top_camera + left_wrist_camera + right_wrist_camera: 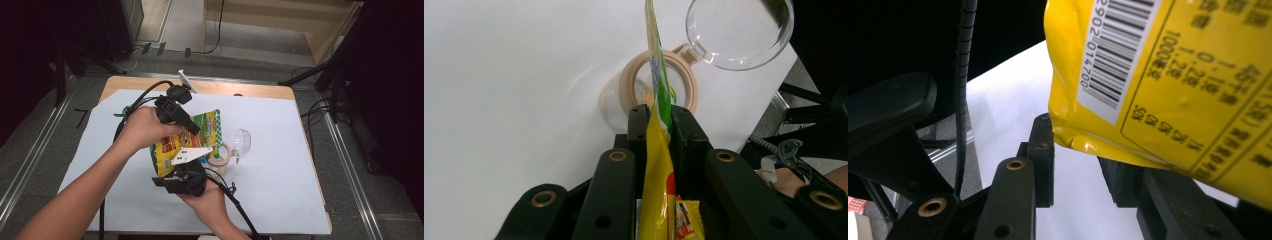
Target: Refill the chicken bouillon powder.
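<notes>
A yellow and green snack bag (192, 137) hangs tilted over a small jar (221, 159) with a beige rim. The jar's clear lid (242, 141) stands swung open to the right. My left gripper (194, 130) reaches in from the upper left, and its jaws are shut on the bag's (659, 150) thin edge. Just beyond them lie the jar's mouth (636, 85) and the lid (739, 32). My right gripper (186, 169) sits under the bag's lower end. Its jaws stand apart, and the bag's barcode corner (1128, 75) lies over the right jaw, close by the left jaw's tip.
A white sheet (280, 165) covers the wooden table (250, 91). Cables trail from both grippers toward the near edge. Black stands and cables (325, 80) crowd the floor to the right. Bare sheet lies right of the jar.
</notes>
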Demonstrator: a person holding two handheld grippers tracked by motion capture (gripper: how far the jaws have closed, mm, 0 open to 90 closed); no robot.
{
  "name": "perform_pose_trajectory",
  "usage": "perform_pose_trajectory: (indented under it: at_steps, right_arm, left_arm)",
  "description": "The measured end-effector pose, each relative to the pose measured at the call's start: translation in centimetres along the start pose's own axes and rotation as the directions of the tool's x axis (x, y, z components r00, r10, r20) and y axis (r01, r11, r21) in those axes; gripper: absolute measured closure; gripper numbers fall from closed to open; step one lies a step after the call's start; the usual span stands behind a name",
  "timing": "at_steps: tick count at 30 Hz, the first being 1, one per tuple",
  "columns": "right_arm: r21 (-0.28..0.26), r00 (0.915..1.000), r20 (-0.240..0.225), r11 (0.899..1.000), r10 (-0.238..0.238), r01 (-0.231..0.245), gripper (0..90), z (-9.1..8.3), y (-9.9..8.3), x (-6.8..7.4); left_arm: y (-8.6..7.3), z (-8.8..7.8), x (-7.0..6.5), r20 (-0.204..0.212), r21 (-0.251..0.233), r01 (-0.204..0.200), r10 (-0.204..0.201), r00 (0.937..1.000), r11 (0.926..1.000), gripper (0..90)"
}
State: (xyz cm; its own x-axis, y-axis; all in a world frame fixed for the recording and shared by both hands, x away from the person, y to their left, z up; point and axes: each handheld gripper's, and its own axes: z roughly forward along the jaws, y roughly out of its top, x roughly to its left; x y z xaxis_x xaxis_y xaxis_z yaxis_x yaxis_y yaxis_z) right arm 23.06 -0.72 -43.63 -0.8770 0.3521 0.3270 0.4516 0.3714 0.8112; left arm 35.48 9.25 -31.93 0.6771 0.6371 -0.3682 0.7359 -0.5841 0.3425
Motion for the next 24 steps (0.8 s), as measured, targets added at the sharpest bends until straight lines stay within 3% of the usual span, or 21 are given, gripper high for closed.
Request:
perform_pose_trajectory:
  at_steps: [17,24]
  right_arm:
    - [0.026,0.9993,0.025,0.999,-0.029,0.028,69.8,0.3,-0.1,-0.2]
    - [0.042,0.9995,0.009,0.999,-0.031,0.031,69.9,0.6,0.3,-0.6]
  left_arm:
    - [-0.7,-0.1,0.6,0.017,-0.041,0.010,-0.009,0.9998,0.9991,82.1]
    - [-0.8,-0.5,1.0,0.014,-0.057,0.019,-0.018,0.9997,0.9982,82.3]
